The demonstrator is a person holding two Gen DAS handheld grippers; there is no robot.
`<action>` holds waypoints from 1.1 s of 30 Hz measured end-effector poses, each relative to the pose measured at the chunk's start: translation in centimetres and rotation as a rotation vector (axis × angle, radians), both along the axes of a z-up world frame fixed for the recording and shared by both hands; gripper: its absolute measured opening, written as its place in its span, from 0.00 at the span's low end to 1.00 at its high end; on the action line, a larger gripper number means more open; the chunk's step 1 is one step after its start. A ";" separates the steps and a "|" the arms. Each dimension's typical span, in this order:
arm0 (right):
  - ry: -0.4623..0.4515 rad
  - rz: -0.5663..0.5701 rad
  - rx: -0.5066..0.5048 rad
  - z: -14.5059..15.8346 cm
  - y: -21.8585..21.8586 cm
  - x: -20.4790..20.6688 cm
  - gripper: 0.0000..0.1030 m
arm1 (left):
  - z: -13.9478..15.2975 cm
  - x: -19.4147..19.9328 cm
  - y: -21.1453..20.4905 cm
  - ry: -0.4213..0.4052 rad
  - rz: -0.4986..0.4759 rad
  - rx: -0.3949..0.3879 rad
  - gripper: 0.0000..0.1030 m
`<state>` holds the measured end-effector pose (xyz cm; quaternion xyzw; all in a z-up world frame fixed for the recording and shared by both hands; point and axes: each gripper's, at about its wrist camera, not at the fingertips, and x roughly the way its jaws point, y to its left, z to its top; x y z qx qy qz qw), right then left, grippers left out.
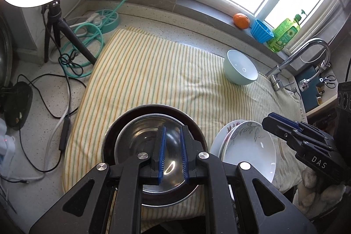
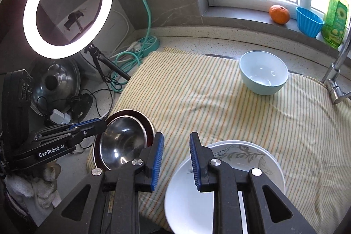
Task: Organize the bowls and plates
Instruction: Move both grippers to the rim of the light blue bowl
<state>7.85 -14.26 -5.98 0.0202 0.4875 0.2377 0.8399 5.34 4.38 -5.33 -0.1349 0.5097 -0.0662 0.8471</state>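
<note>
Upper right of the striped towel (image 2: 197, 89): pale-blue ceramic bowl (image 2: 263, 75), beyond the right claw (image 2: 176, 159), nearer it; both claws narrow, empty, left claw (image 1: 172, 152) over steel bowl (image 1: 140, 142).

1. A towel (image 1: 153, 71) lies spread on the surface (image 1: 39, 124).
2. From the left wrist view, a metal bowl (image 1: 140, 137) sits inside a wider dish (image 1: 109, 135) at the towel's 6 o'clock edge.
3. A stack of plates (image 1: 248, 146) lies at 4 o'clock, just beside that dish.
4. A lone bowl (image 1: 240, 68) stands at 2 o'clock, well apart.
5. A ring light (image 2: 68, 8) stands off the towel at 10 o'clock.
6. On the windowsill (image 1: 210, 12) at 1 o'clock sit an orange (image 1: 241, 20), a cup (image 1: 262, 31) and a bottle (image 1: 284, 34).
</note>
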 end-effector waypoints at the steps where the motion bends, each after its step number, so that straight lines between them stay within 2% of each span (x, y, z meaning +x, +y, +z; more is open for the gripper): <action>1: -0.001 -0.015 0.002 0.1 -0.9 0.3 0.22 | 0.1 0.2 -0.5 -0.004 -0.003 -0.002 0.11; 9: -0.021 -0.109 0.042 1.3 -7.5 3.3 0.22 | 0.9 2.5 -4.0 -0.035 -0.010 -0.035 0.11; 11: -0.033 -0.117 0.043 1.7 -8.7 4.1 0.27 | 1.2 3.1 -5.1 -0.044 -0.020 -0.036 0.11; 13: -0.053 -0.109 0.052 2.1 -9.9 4.9 0.43 | 1.3 3.8 -6.2 -0.051 -0.028 -0.036 0.11; 14: -0.064 -0.108 0.049 2.3 -10.4 5.3 0.44 | 1.3 4.2 -6.6 -0.052 -0.028 -0.038 0.11; 20: -0.106 -0.124 -0.001 2.6 -13.0 8.3 0.45 | 1.3 6.6 -8.9 -0.071 -0.019 -0.026 0.11; 21: -0.105 -0.122 -0.005 2.5 -13.4 8.8 0.45 | 1.2 7.0 -9.2 -0.072 -0.020 -0.021 0.14; 22: -0.105 -0.121 -0.010 2.4 -13.7 9.3 0.45 | 1.0 7.4 -9.5 -0.070 -0.019 -0.019 0.23; 24: -0.108 -0.114 -0.016 2.2 -14.3 10.4 0.45 | 0.7 8.2 -10.1 -0.069 -0.010 -0.012 0.30; 33: -0.108 -0.062 -0.036 0.5 -14.7 14.5 0.44 | -0.9 11.7 -12.5 -0.041 0.007 0.005 0.30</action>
